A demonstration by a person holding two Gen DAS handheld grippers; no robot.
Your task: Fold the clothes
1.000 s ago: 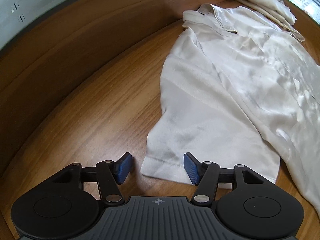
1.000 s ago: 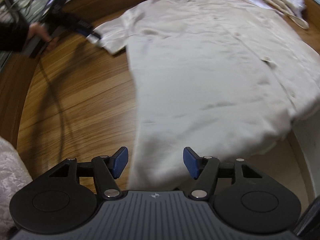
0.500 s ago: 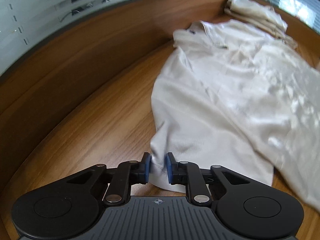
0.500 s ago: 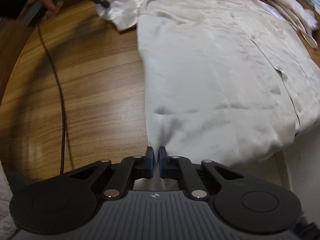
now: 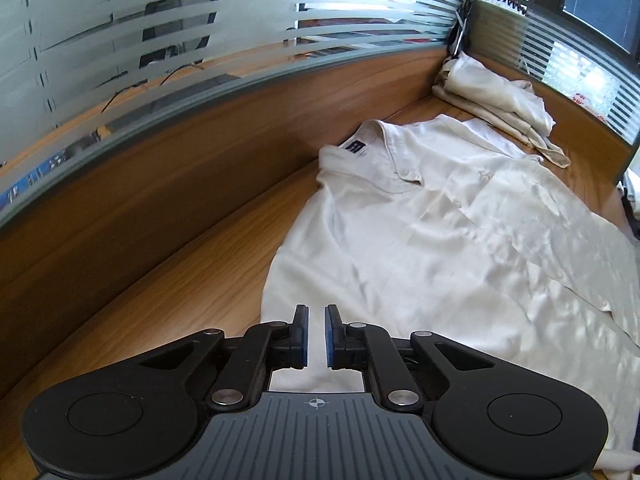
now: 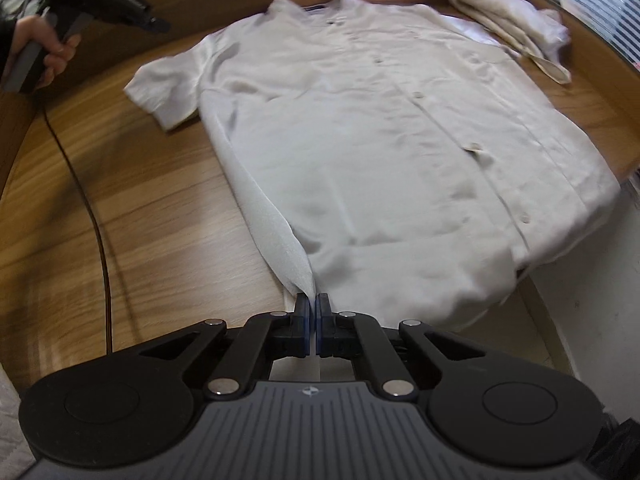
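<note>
Since half a second ago both grippers have lifted: the right gripper (image 6: pixel 312 303) now pulls the shirt's hem corner up off the table into a taut ridge, where before the cloth lay flat at its tips, and the left wrist view has tilted up to take in the frosted glass partition (image 5: pixel 200 40).

The right gripper's blue pads are pressed together on the hem corner of the cream short-sleeved shirt (image 6: pixel 380 140). The left gripper (image 5: pixel 316 336) has its pads close, a narrow gap showing between them; cloth fills that gap and runs beneath the fingers, but whether it is actually pinched I cannot tell. In the right wrist view this gripper hangs in the air at upper left — its tip (image 6: pixel 154 24) apart from the sleeve (image 6: pixel 164 92), which lies flat.

The shirt lies spread on the wooden table (image 6: pixel 120 220), buttoned front up, collar (image 5: pixel 376 148) toward the far wall. A folded cream garment (image 5: pixel 492 96) sits in the far corner, just beyond the shirt's shoulder. A dark cable (image 6: pixel 100 248) curves across the tabletop.
</note>
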